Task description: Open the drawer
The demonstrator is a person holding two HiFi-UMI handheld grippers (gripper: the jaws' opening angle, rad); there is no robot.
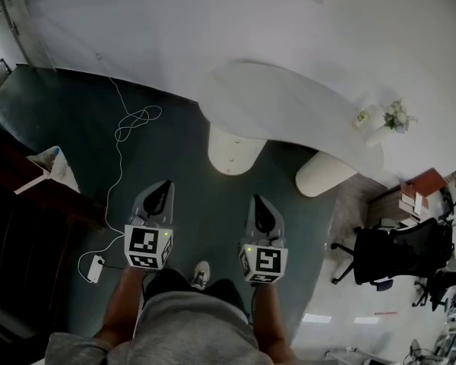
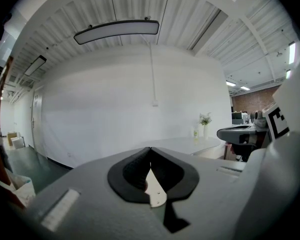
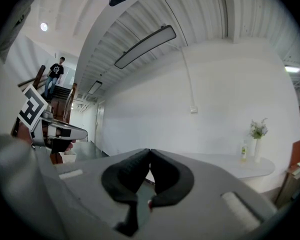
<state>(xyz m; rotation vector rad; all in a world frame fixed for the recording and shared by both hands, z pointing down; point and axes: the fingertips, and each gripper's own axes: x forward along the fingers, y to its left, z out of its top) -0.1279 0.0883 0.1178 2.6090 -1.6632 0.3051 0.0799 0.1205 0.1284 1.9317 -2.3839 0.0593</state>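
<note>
- Progress on the task: nothing is done yet, as far as the views show. No drawer appears in any view, so I cannot tell where it is or whether it is shut.
- Judged from this, finding the drawer, reaching its handle and pulling it out are all left.
- The left hand-held gripper (image 1: 164, 188) is held out over the dark floor (image 1: 190, 166). Its own view shows the black pads pressed together with nothing between them (image 2: 150, 152).
- The right hand-held gripper (image 1: 260, 205) is beside it, apart from it, and is likewise closed and empty (image 3: 149, 154).
- Both point toward a white wall and a curved white counter (image 1: 289, 101), which is well apart from them. No drawer front shows on its rounded legs.
- Dark furniture (image 1: 15, 226) fills the left edge of the head view. It is too dark to tell whether it has a drawer.
- Containers: a white vase (image 1: 378, 134) stands on the counter and holds a small bunch of flowers (image 1: 399, 115). A small bottle (image 3: 243, 152) stands just beside it.
- A white bag (image 1: 55, 167) sits by the dark furniture; what is in it cannot be made out.
</note>
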